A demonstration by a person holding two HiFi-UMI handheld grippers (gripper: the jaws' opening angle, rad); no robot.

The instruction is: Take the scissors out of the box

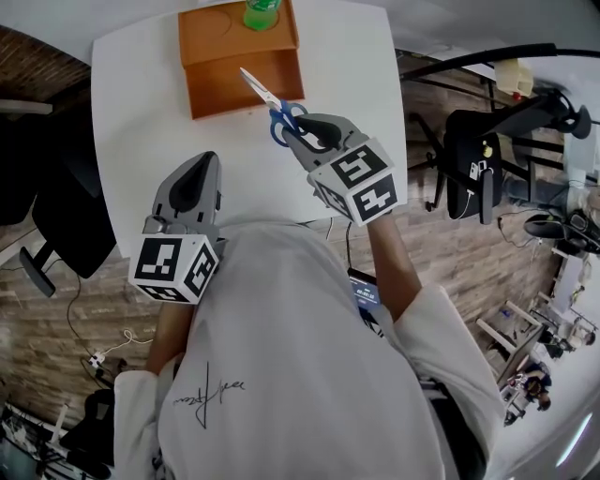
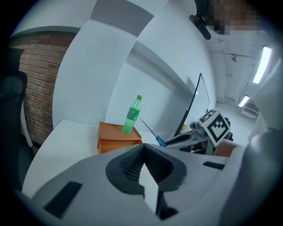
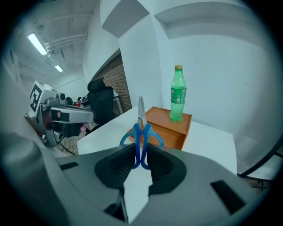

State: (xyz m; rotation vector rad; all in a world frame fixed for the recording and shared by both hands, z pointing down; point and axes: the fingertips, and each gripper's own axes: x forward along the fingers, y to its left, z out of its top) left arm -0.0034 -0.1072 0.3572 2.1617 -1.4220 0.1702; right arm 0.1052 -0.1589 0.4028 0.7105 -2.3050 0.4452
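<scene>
Blue-handled scissors [image 1: 272,108] hang above the white table [image 1: 352,66], just in front of the orange box [image 1: 239,80], blades pointing at the box. My right gripper [image 1: 302,131] is shut on their handles. In the right gripper view the scissors [image 3: 140,132] stand upright between the pads, with the box [image 3: 170,128] behind them. My left gripper [image 1: 199,167] hovers near the table's front edge with jaws together and nothing held. From the left gripper view I see the box [image 2: 117,137], the scissors [image 2: 154,134] and the right gripper [image 2: 177,140] to its right.
A green bottle [image 1: 261,13] stands upright on the box's top at the far side. A black chair [image 1: 56,216] sits left of the table and another office chair [image 1: 487,150] stands on the right. The floor is brick-patterned.
</scene>
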